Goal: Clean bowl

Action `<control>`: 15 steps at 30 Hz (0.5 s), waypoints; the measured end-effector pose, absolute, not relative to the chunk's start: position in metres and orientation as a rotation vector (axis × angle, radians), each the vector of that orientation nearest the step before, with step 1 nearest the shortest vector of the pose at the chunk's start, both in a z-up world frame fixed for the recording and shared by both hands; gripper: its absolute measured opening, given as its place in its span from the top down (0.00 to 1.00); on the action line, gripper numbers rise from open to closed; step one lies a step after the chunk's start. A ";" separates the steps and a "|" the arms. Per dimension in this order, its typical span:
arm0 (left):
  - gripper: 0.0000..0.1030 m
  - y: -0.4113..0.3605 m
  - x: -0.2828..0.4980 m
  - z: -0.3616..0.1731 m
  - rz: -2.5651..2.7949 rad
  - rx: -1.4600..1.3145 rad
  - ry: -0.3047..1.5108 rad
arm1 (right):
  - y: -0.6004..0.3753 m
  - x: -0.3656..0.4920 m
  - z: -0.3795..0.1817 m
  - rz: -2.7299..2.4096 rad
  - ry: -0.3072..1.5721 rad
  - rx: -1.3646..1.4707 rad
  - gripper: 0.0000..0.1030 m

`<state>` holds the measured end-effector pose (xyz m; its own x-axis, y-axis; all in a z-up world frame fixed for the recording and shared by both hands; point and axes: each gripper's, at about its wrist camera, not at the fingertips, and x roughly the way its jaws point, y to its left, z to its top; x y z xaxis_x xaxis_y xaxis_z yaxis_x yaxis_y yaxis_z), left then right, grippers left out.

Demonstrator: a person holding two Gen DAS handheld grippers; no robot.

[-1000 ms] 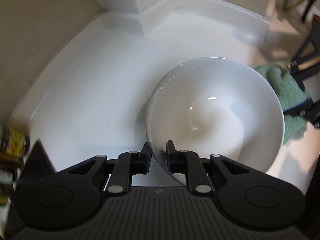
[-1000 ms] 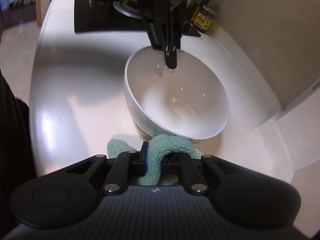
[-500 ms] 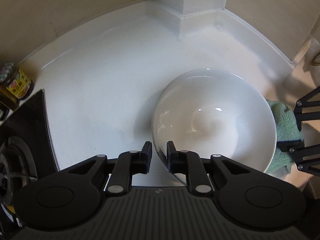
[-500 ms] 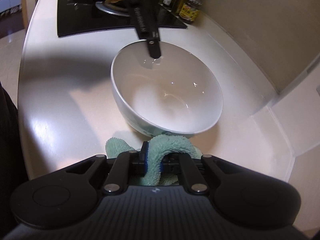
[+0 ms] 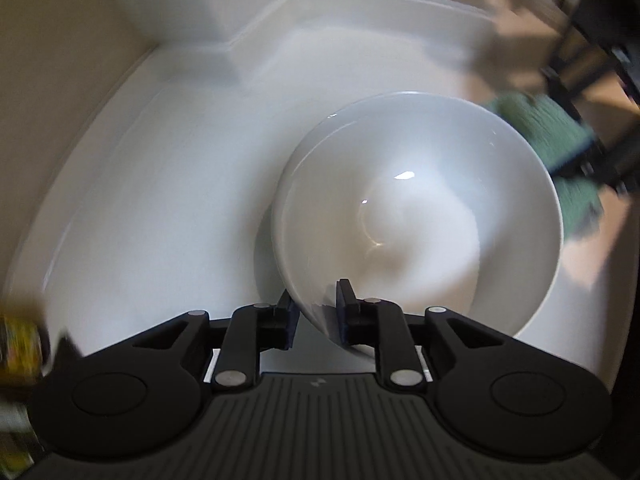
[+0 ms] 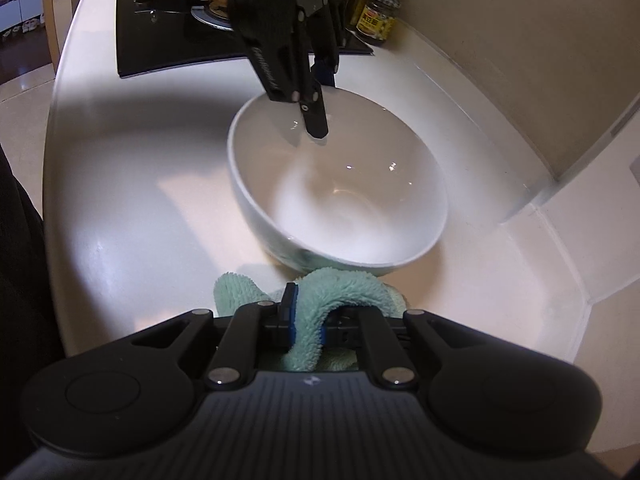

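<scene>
The left gripper (image 5: 314, 310) has one finger inside the white bowl (image 5: 420, 216) and one outside, with the bowl's rim between them. Its jaws have just been opening, and the pads stand apart from the rim. The bowl sits on the white counter (image 5: 168, 200), right in front of both grippers. The right gripper (image 6: 306, 326) is squeezed tight on a green cloth (image 6: 340, 286), and the cloth touches the bowl's near side. Beyond the bowl are a black stove (image 6: 168, 40) and a jar (image 6: 378, 18).

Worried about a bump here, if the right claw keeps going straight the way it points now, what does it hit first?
Probably the white bowl: its near wall sits just beyond the right claw, which is shut on the green cloth. Depth is unclear.
</scene>
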<state>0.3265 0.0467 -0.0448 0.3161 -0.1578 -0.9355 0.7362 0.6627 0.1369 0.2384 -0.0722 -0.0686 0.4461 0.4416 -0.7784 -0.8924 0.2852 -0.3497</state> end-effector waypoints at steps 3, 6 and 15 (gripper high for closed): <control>0.77 0.050 0.330 -0.040 -0.646 0.590 1.136 | -0.070 0.238 -0.072 0.992 0.615 -0.910 0.95; 0.78 0.055 0.335 -0.041 -0.491 0.453 1.189 | -0.066 0.235 -0.071 0.999 0.615 -0.890 0.95; 0.84 0.072 0.307 -0.056 -0.167 0.055 1.218 | -0.065 0.235 -0.071 0.960 0.658 -0.744 0.92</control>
<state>0.3066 0.0724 -0.0556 0.3350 -0.0981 -0.9371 0.1571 0.9865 -0.0471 0.2351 -0.0646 -0.0712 0.4243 0.4744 -0.7713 -0.8905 0.3730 -0.2605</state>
